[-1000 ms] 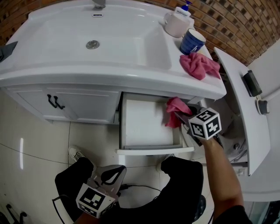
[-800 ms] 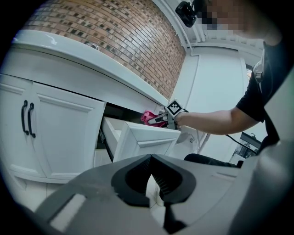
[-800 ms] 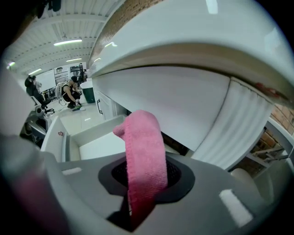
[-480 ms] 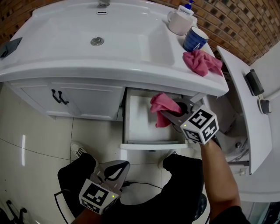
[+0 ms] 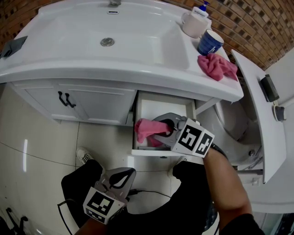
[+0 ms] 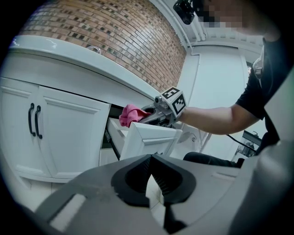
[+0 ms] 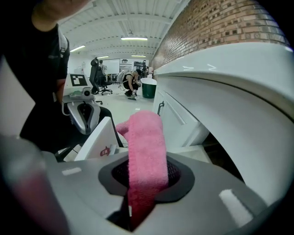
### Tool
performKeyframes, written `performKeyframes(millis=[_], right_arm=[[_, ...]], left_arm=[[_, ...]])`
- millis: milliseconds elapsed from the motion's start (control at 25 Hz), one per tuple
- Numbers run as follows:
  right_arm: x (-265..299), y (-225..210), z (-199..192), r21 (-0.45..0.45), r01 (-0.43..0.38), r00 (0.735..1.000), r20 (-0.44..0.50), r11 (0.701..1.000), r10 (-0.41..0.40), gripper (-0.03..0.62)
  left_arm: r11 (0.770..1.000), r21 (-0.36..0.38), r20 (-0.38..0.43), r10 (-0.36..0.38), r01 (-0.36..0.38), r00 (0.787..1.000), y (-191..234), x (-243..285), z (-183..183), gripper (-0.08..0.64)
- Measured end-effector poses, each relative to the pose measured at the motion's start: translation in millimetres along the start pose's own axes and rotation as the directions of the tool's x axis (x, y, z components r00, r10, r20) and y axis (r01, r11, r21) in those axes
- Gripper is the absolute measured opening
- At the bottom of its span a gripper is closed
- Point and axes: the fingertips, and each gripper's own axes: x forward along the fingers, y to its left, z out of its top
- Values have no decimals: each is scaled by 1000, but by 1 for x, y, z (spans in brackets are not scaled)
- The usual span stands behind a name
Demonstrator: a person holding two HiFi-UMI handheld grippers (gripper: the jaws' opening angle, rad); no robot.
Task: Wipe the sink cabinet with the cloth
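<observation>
The right gripper is clamped on the pink cloth. In the sink cabinet, the cloth has travelled from the far right corner of the open drawer to its front left edge, so I judge that one pass over the drawer floor is nearly done. The drawer holds nothing else. The left gripper, closed on nothing, hangs low.

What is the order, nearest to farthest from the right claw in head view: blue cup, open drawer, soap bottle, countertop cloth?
1. Open drawer, under the right claw.
2. Countertop cloth, right front.
3. Blue cup, behind it.
4. Soap bottle, rearmost.
</observation>
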Motion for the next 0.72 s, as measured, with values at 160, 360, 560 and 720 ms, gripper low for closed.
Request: performKeyframes(millis=[160,360,560,720], right_arm=[[-8,1,-16,15,-6,1000,-29,1000,7,97],[-34,-5,-37,49,20,999,-46,999,-17,97],[-63,-12,-65,75,64,995,-82,995,-58,97],[-86,-18,-86,103,105,990,-104,989,-94,97]], left_arm=[[1000,13,-2,-11,11,1000,-1,5,2,2],[1000,6,-13,-29,29,999,-7,13,1,3],[999,17,-21,-41,41,999,-16,22,2,2],[998,24,-21,-50,51,999,-24,29,3,3]])
